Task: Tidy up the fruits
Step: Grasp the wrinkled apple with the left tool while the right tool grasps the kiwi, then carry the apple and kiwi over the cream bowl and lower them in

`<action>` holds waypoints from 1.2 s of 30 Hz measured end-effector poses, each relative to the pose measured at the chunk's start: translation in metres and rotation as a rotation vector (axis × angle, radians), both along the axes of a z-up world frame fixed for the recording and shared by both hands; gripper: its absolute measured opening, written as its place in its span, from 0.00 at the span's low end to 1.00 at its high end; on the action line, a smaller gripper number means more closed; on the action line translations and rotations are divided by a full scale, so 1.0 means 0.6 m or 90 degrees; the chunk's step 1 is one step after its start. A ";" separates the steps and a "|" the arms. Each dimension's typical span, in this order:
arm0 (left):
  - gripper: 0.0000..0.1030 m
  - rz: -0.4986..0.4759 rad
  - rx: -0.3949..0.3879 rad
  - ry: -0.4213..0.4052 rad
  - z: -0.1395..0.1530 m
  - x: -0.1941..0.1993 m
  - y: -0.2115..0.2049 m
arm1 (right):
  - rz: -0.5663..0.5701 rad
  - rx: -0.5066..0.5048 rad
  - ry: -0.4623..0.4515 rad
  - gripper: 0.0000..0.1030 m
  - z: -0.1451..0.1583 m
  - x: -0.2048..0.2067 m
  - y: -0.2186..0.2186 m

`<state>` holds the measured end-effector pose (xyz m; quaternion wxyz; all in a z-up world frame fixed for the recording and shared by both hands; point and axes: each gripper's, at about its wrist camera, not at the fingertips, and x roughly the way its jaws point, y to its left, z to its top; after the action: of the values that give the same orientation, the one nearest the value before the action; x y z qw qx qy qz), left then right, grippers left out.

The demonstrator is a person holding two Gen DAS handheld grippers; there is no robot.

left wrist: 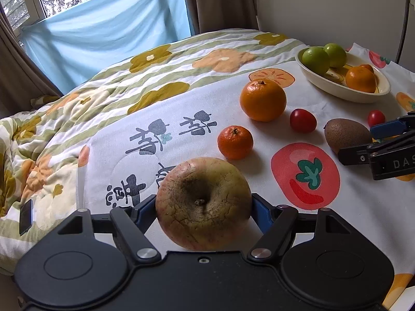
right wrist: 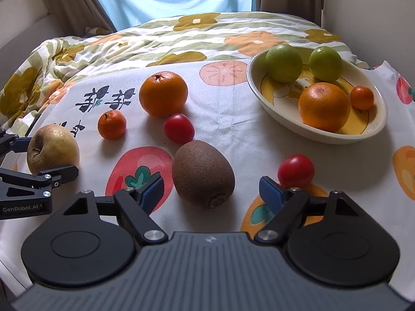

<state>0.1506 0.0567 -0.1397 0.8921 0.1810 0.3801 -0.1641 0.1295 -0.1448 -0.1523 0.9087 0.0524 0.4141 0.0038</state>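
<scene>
The apple (left wrist: 203, 203) is sitting pinched between the left gripper (left wrist: 203, 207) pads. The right gripper (right wrist: 212, 190) is gaping around the kiwi (right wrist: 203, 172), untouched — it should centre before squeezing. The bowl (right wrist: 373, 133) is waiting at two o'clock.

left tongs (left wrist: 203, 208) clamped, right tongs (right wrist: 212, 190) spread

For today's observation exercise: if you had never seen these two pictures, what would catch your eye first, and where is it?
First, the big blotchy apple, close to the camera, gripped between the jaws of the left gripper. Next, the brown kiwi on the printed cloth, between the open jaws of the right gripper. Then the cream bowl at the far right, with two green fruits and two oranges inside.
</scene>
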 end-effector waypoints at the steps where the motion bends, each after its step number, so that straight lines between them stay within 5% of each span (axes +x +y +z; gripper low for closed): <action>1: 0.76 0.003 -0.003 0.002 0.001 -0.002 0.003 | 0.002 -0.002 0.000 0.89 -0.002 0.002 0.000; 8: 0.76 0.023 -0.016 0.008 0.002 -0.011 0.013 | 0.019 -0.011 0.000 0.84 -0.011 0.008 0.005; 15: 0.76 0.040 -0.031 0.017 0.007 -0.020 0.016 | 0.040 -0.010 -0.018 0.64 -0.009 0.011 0.009; 36: 0.76 0.064 -0.101 -0.005 0.110 -0.051 -0.029 | 0.012 0.008 -0.046 0.61 0.082 -0.042 -0.050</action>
<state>0.1197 0.0392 -0.0735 0.9123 0.0912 0.3709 -0.1479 0.1045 -0.1748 -0.1031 0.9226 0.0538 0.3816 0.0167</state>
